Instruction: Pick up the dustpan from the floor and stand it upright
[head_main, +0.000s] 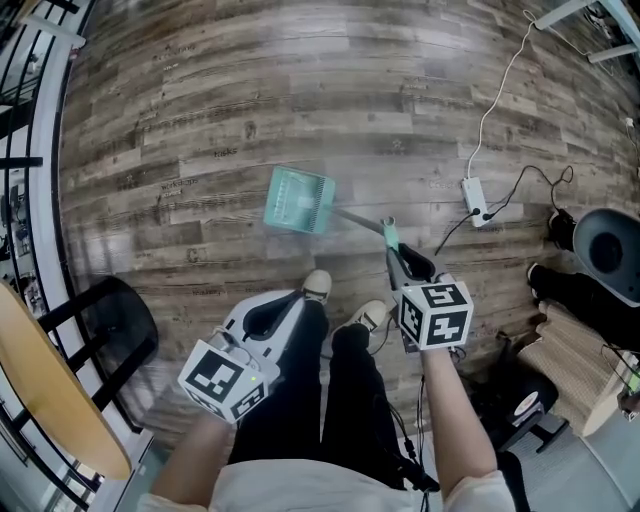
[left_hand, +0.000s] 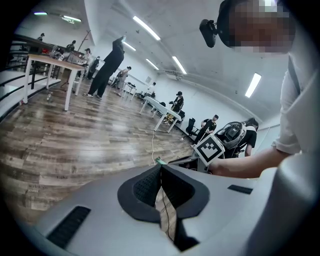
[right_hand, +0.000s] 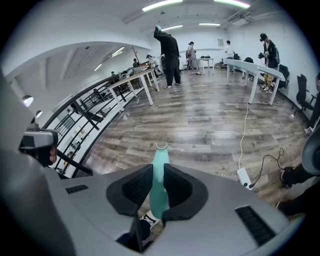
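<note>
The dustpan has a teal pan (head_main: 298, 200) and a thin rod that ends in a teal handle (head_main: 389, 233). In the head view the pan looks blurred over the wooden floor, ahead of the person's shoes. My right gripper (head_main: 396, 252) is shut on the handle. In the right gripper view the teal handle (right_hand: 160, 170) stands between the dark pads, its hooked tip poking out past them. My left gripper (head_main: 262, 318) hangs by the person's left leg, shut with nothing in it. Its pads (left_hand: 150, 185) meet in the left gripper view.
A white power strip (head_main: 474, 198) with cables lies on the floor at the right. Bags and a dark round object (head_main: 608, 250) crowd the right edge. A black chair (head_main: 110, 330), a wooden tabletop (head_main: 40, 400) and a railing line the left. Tables and people stand far off.
</note>
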